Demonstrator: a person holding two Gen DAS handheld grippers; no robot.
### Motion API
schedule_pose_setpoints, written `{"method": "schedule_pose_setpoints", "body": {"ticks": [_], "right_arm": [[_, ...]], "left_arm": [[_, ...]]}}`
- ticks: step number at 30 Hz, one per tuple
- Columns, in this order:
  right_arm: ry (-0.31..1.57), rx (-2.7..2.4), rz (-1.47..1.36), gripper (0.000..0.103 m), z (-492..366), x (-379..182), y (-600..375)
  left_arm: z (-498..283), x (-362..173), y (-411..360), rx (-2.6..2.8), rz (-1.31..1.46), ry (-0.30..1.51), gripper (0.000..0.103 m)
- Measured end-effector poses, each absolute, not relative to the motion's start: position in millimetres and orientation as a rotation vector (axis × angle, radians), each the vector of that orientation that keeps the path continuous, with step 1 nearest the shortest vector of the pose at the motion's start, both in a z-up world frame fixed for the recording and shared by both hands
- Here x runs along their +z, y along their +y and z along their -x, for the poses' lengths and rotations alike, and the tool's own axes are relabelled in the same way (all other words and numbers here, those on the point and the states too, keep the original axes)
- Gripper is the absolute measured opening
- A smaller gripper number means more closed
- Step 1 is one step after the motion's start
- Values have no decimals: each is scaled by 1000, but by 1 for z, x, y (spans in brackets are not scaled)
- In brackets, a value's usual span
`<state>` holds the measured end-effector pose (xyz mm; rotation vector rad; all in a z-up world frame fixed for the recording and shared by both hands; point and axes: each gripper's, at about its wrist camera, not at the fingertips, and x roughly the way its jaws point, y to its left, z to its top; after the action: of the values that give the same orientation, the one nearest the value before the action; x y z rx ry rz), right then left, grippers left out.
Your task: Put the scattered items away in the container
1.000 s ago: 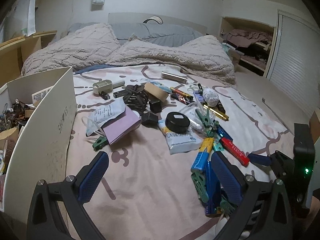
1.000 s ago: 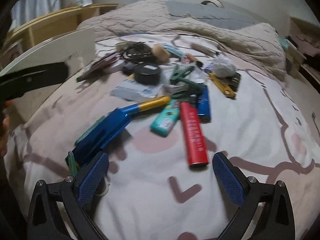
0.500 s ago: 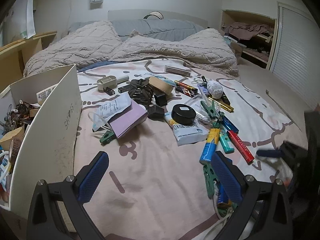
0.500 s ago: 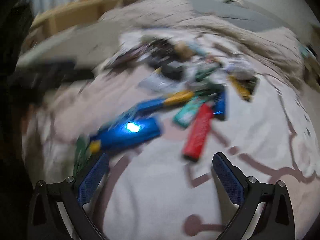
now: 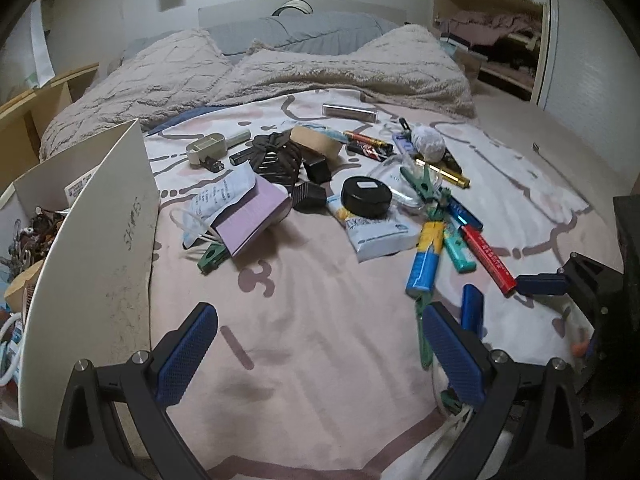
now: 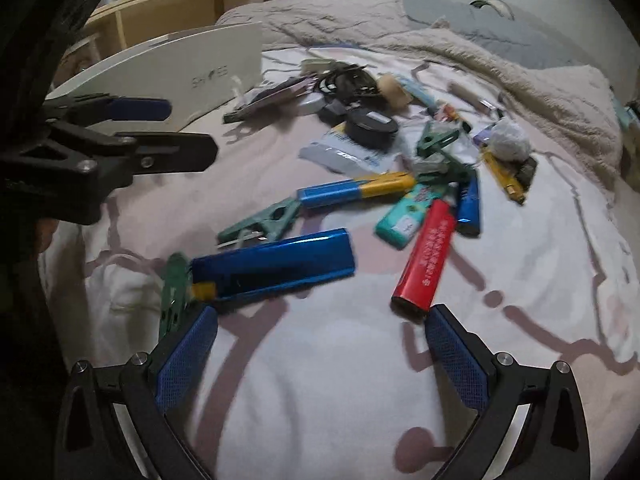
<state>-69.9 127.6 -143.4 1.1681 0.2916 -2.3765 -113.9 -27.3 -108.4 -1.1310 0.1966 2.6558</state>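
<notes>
Scattered items lie on the pink bed sheet [image 5: 304, 320]: a purple notebook [image 5: 256, 216], a black round tin [image 5: 366, 196], a blue-and-yellow tube [image 5: 426, 256] and a red tube [image 5: 488, 258]. The white cardboard box [image 5: 100, 240] stands at the left, holding several things. My left gripper [image 5: 320, 356] is open over bare sheet, short of the pile. My right gripper [image 6: 322, 356] is open too; a shiny blue case [image 6: 276, 260] lies crosswise just ahead of its left finger, and the red tube [image 6: 428, 256] ends near its right finger.
A green clothes peg [image 6: 264, 222], a teal lighter [image 6: 404, 216] and a tape roll [image 5: 316, 142] sit in the pile. A rumpled blanket [image 5: 320, 76] covers the far bed. Wooden shelves [image 6: 180, 12] stand behind the box. The left gripper [image 6: 160, 128] shows at the right view's left edge.
The right wrist view swung through a blur and settled; the blue case now lies crosswise nearer its fingers. The left gripper has drawn back a little from the pile. Both stayed open.
</notes>
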Motion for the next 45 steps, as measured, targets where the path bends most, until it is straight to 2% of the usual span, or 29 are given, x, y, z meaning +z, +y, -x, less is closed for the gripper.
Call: {"method": "schedule_pose_setpoints", "body": {"ticks": [13,20,27,33,40,45], "right_arm": [[311,-2258,-1120,103,52,-130,110],[108,-2374,-1178,103,84,-124,135],[323,-2398,-1254,103,101,-146,111],[193,-2570,-1283,103,121,-143,131],[-51,-2682,-1314,103,136,-144,162],[-43,-2630,-1272,103,126,-138,164]], "left_arm": [[103,-114,-33,2575,1178,263,103],[92,-109,-34,2501,1164,260,103],[90,-110,-38,2500,1169,250,103],[88,-111,-37,2494,1170,260,103],[85,-108,-36,2475,1144,247,103],[80,-105,-31,2390,1119,211,103]]}}
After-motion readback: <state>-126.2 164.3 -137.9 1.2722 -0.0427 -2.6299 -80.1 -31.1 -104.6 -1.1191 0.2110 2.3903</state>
